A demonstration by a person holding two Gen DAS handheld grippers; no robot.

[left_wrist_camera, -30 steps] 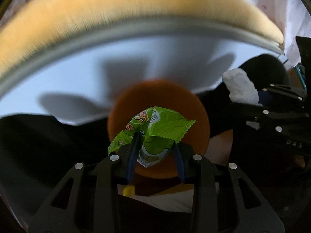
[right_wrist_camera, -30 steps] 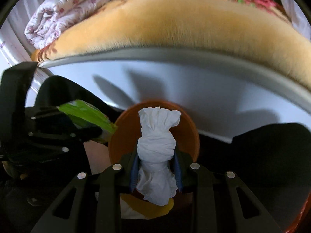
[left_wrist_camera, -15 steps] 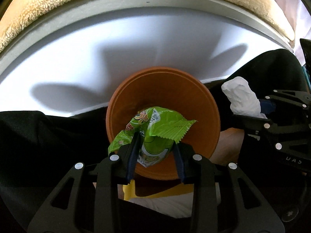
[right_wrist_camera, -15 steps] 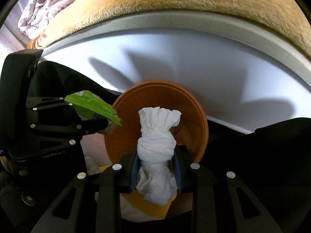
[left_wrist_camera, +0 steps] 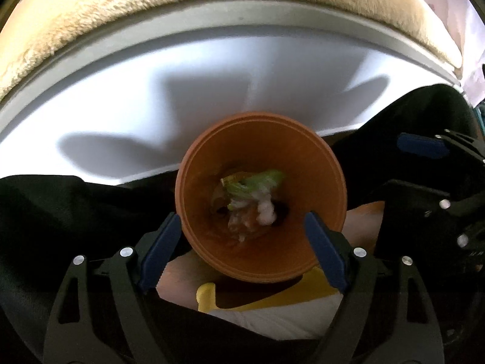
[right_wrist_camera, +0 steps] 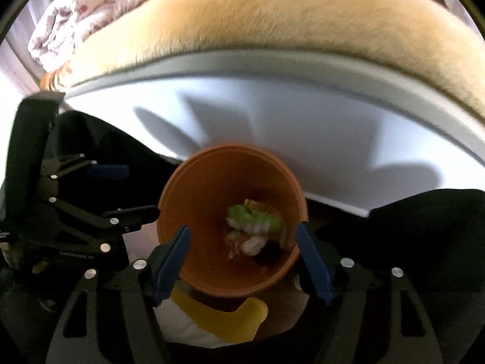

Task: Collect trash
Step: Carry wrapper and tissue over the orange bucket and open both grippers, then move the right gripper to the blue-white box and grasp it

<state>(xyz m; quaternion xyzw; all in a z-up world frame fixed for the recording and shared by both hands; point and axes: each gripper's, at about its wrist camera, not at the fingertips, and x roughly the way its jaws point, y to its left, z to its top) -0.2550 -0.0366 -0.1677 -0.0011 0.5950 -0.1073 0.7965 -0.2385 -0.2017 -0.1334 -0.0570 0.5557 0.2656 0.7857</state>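
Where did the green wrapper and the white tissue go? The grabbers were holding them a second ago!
Both were let go. The left gripper opened and dropped the green wrapper into the orange bin; the right gripper opened and dropped the white tissue in too. Both now lie at the bottom. The bin, the white bed side and the furry blanket stayed put.

looks like a home bedroom: a tan plush blanket (right_wrist_camera: pixel 272 24) on a bed, a folded floral quilt (right_wrist_camera: pixel 91 9) behind.
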